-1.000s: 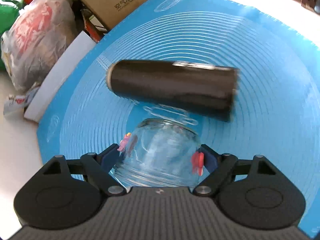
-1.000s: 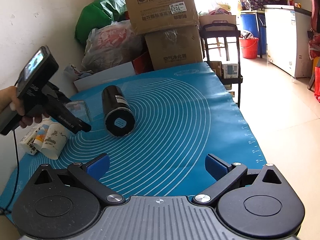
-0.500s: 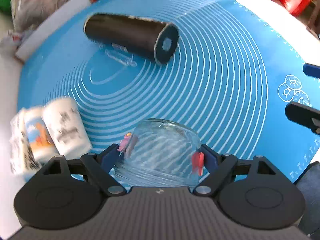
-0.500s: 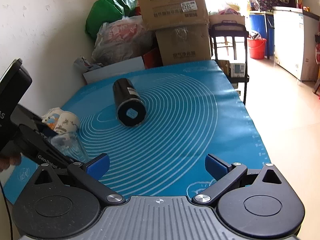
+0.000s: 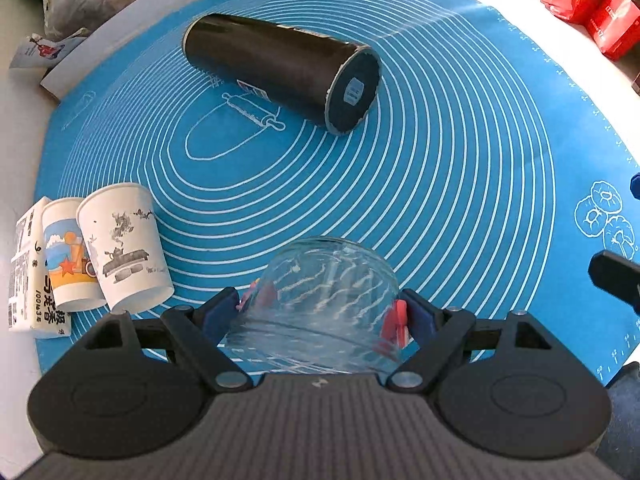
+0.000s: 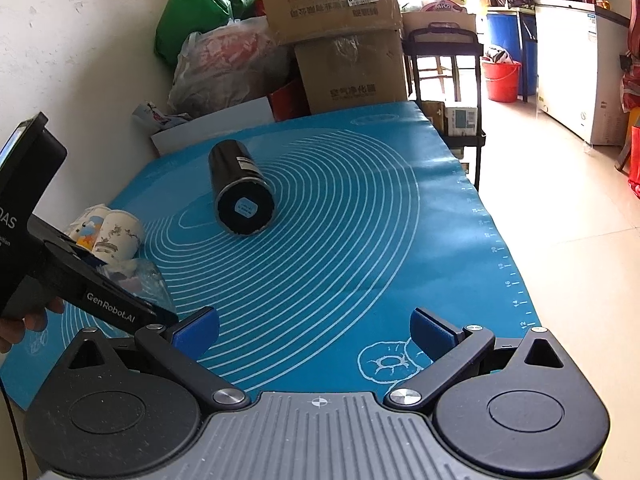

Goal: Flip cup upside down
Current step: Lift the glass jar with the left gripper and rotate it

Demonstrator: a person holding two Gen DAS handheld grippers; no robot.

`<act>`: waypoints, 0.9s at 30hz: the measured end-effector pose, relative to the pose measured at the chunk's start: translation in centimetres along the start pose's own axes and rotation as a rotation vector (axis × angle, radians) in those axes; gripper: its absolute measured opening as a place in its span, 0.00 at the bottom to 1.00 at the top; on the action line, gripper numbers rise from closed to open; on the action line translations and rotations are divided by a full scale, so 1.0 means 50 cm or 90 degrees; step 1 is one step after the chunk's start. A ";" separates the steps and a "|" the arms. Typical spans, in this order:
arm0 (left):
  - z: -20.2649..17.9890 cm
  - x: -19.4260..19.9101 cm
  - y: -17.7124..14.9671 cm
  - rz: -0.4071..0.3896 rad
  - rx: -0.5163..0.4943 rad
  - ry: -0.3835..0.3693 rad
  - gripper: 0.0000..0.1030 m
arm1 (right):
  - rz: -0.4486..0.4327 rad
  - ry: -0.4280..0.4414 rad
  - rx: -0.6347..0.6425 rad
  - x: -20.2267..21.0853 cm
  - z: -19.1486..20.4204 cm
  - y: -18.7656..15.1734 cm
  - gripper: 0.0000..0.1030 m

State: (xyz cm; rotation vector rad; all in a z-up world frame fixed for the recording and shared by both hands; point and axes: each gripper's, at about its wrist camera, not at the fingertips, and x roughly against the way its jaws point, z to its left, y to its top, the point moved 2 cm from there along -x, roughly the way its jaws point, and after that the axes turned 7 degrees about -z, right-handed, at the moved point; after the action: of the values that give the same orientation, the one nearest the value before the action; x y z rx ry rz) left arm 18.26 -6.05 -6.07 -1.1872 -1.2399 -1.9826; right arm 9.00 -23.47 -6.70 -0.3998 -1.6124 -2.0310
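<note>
My left gripper (image 5: 322, 312) is shut on a clear glass cup (image 5: 328, 288), its blue pads pressing both sides. The cup's closed base points away from me and it sits low over the blue mat (image 5: 460, 184). In the right wrist view the left gripper (image 6: 120, 308) holds the glass cup (image 6: 148, 280) at the mat's near left. My right gripper (image 6: 316, 330) is open and empty above the mat's (image 6: 340, 240) near edge.
A black cylindrical flask (image 5: 280, 68) lies on its side mid-mat, also in the right wrist view (image 6: 240, 188). Two paper cups (image 5: 120, 248) lie at the left edge by a paper pack (image 5: 28, 276). Boxes (image 6: 340, 40) and bags (image 6: 224, 68) stand behind the table.
My left gripper carried the glass cup back toward the near left of the mat and lower; the view swung so the paper cups came in. The right gripper stayed open.
</note>
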 end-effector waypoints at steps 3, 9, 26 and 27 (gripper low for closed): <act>-0.001 0.001 0.001 0.003 0.001 0.003 0.84 | 0.003 0.000 0.005 -0.001 0.004 -0.001 1.00; 0.007 0.019 0.011 -0.023 0.007 0.012 0.86 | 0.005 0.001 0.003 0.000 0.007 0.000 1.00; 0.018 0.035 0.006 -0.037 0.015 -0.015 0.86 | 0.003 0.002 0.015 0.006 0.026 0.005 1.00; 0.018 0.036 0.006 -0.039 0.014 -0.013 0.86 | 0.003 0.002 0.015 0.007 0.027 0.006 1.00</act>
State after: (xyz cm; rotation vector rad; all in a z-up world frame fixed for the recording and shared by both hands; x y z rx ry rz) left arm 17.98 -5.33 -4.19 -1.1755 -1.3199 -1.9992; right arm 8.76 -22.30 -5.95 -0.3913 -1.6316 -2.0060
